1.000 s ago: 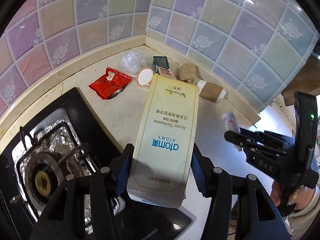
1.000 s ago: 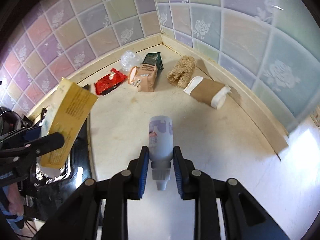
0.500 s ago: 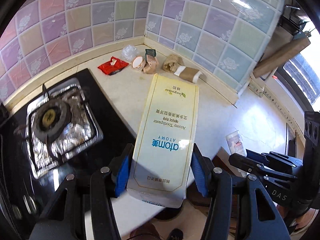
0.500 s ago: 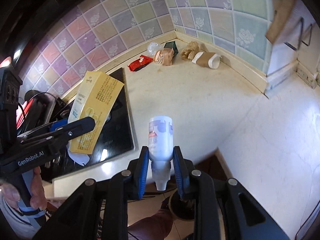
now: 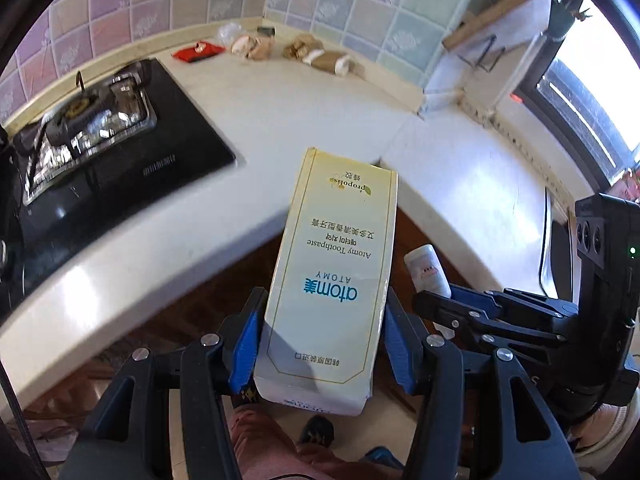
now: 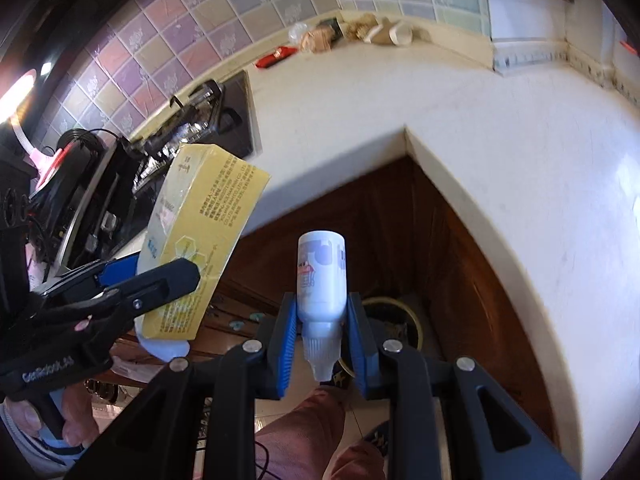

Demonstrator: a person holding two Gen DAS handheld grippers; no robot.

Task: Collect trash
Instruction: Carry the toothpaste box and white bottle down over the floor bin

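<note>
Toothpaste box [image 5: 328,280] is seen in the left wrist view, clamped lengthwise by the left gripper [image 5: 320,344] and carried off the counter [image 5: 280,120], presumably for binning. Jaws are closed to the box's width. In the right wrist view, a white bottle [image 6: 322,280] is pinched by the right gripper [image 6: 322,336], narrowly open, above a bin [image 6: 412,320] on the floor.

Toothpaste box [image 5: 332,280]: "atom美 ATOMY", "Atomy Toothpaste", "propolis"; left tool [image 6: 120,292]: "GenRobot.AI"
</note>
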